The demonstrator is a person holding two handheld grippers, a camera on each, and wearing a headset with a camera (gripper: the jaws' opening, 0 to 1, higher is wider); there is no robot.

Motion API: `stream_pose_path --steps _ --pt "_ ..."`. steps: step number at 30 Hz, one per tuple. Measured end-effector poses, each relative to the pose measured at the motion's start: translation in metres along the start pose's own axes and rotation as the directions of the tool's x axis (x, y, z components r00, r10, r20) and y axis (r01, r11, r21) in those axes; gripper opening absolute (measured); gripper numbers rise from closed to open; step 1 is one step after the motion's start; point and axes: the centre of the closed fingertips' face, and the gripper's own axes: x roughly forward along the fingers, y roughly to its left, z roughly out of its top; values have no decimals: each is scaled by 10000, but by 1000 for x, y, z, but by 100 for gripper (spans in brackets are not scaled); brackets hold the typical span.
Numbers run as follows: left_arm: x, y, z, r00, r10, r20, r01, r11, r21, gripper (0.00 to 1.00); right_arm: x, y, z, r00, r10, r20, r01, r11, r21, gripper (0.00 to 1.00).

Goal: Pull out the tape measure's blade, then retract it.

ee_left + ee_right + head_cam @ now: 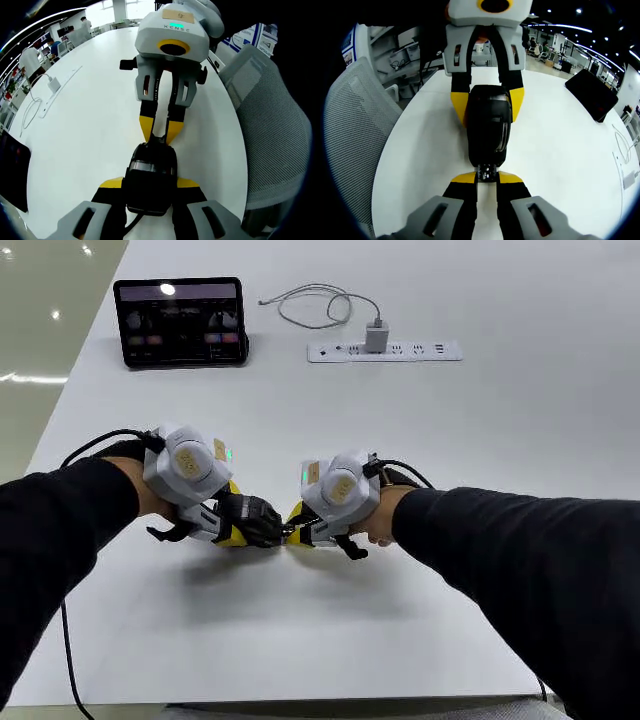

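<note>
A black tape measure [252, 520] rests low over the white table [400, 630], between the two grippers. My left gripper [238, 524] is shut on its body; in the left gripper view the yellow-tipped jaws clamp both sides of the tape measure [150, 172]. My right gripper [297, 531] faces it from the right, tip to tip. In the right gripper view my right gripper [487, 178] is shut on the blade's end hook [487, 171] at the case mouth of the tape measure [489, 125]. Hardly any blade is drawn out.
A dark tablet [181, 320] stands at the table's far left. A white power strip [385, 350] with a charger and looped cable [320, 305] lies at the far middle. A grey mesh chair [270, 125] stands by the table's near edge.
</note>
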Motion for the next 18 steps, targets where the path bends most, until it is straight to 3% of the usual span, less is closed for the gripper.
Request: stream_pose_path --steps 8,10,18 --pt "1 0 1 9999 108 -5 -108 9998 139 31 -4 1 -4 10000 25 -1 -25 9998 197 9" --pt "1 1 6 9983 382 448 -375 9992 -161 30 -5 -2 -6 10000 -64 -27 65 9997 245 9" --pt "-1 1 5 9976 518 465 -522 9986 80 30 -15 -4 -18 9998 37 -214 -30 9995 305 9"
